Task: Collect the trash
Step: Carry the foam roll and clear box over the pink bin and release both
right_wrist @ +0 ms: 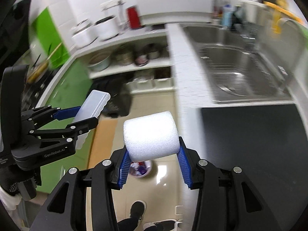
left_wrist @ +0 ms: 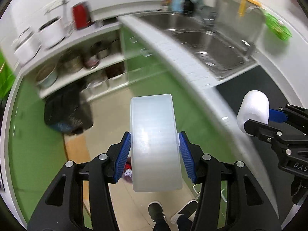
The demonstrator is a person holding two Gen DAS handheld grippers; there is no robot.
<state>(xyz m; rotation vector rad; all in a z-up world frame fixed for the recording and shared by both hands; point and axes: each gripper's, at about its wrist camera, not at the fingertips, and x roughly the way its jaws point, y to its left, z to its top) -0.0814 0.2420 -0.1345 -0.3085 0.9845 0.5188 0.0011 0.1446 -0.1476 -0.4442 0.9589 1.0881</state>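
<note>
My left gripper (left_wrist: 155,150) is shut on a translucent plastic box (left_wrist: 154,140) and holds it in the air over the kitchen floor. It also shows in the right wrist view (right_wrist: 92,105). My right gripper (right_wrist: 152,154) is shut on a white foam roll (right_wrist: 151,134), seen from the left wrist view at the right (left_wrist: 253,111). Below both, on the floor, stands a small round bin (right_wrist: 141,170) with coloured scraps inside, partly hidden by the held things.
A steel sink (left_wrist: 209,44) is set in the white counter (left_wrist: 184,63) to the right. Open shelves with pots (left_wrist: 80,61) stand at the left. A black bag (left_wrist: 65,111) sits on the floor. The person's shoes (left_wrist: 156,211) are below.
</note>
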